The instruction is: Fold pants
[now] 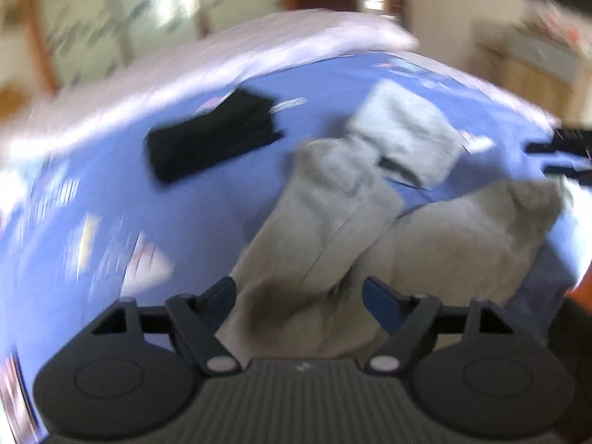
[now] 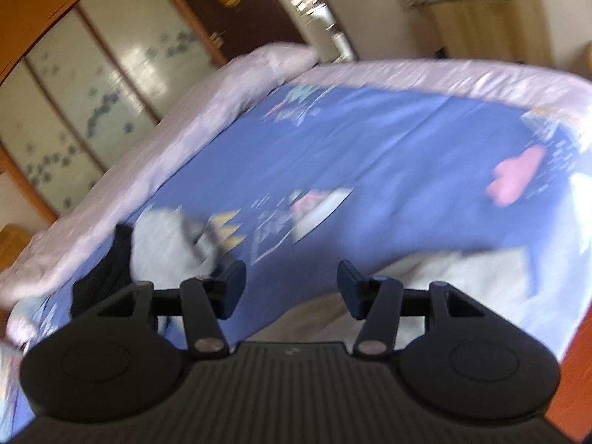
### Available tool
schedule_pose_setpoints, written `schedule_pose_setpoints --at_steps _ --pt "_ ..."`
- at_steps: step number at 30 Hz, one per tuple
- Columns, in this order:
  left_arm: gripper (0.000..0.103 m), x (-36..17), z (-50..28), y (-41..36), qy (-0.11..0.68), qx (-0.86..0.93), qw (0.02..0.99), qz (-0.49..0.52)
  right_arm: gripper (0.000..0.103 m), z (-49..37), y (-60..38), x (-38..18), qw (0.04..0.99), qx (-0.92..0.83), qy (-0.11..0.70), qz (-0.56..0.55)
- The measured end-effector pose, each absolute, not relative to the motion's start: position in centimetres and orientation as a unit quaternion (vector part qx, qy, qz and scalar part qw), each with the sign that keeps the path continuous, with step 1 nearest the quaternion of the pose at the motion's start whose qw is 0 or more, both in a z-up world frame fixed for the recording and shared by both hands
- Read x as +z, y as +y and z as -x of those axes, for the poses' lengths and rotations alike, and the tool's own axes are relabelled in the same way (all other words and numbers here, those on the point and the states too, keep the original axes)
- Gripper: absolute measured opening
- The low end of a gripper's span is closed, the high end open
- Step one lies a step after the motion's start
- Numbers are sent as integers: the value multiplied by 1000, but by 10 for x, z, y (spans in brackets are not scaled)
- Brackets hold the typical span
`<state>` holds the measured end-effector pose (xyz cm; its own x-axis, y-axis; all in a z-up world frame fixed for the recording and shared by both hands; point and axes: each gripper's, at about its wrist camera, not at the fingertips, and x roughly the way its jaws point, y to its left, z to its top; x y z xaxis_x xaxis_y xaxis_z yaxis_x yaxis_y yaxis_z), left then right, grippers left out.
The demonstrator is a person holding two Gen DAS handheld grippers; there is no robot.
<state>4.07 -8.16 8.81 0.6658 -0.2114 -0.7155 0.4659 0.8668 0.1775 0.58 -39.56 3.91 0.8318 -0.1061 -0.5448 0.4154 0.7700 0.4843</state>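
Grey soft-fabric pants [image 1: 333, 222] are seen lying rumpled on the blue patterned bed sheet [image 1: 111, 192], directly under the left gripper [image 1: 299, 292], whose fingers are spread with nothing pinched. Right gripper [image 2: 292, 285] fingers likewise spread, empty, over the sheet. Legs should probably be laid flat and aligned before creasing. Farther off, a black folded garment [image 1: 211, 137] is noted, well apart; no obstruction judged.

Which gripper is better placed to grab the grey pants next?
Probably the left gripper: open, with the grey pants directly between its fingers. The right gripper, also open, faces mostly blue bedsheet.
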Motion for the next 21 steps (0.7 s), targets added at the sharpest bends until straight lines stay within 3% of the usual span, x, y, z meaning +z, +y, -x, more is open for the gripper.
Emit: schedule_pose_setpoints --at_steps 6,7,10,12,21 --pt "76 42 -50 -164 332 -231 859 -315 57 2 -391 27 890 -126 283 -335" --pt "65 31 -56 -170 334 -226 853 -331 57 4 -391 27 889 -123 284 -338" --pt "16 13 -78 -162 382 -203 848 -307 57 7 -390 32 897 -112 281 -322" --pt "9 22 -87 -137 402 -205 861 -234 57 3 -388 36 904 -104 278 -308" --pt "5 111 -108 36 355 -15 934 40 57 -70 -386 31 892 -39 297 -340"
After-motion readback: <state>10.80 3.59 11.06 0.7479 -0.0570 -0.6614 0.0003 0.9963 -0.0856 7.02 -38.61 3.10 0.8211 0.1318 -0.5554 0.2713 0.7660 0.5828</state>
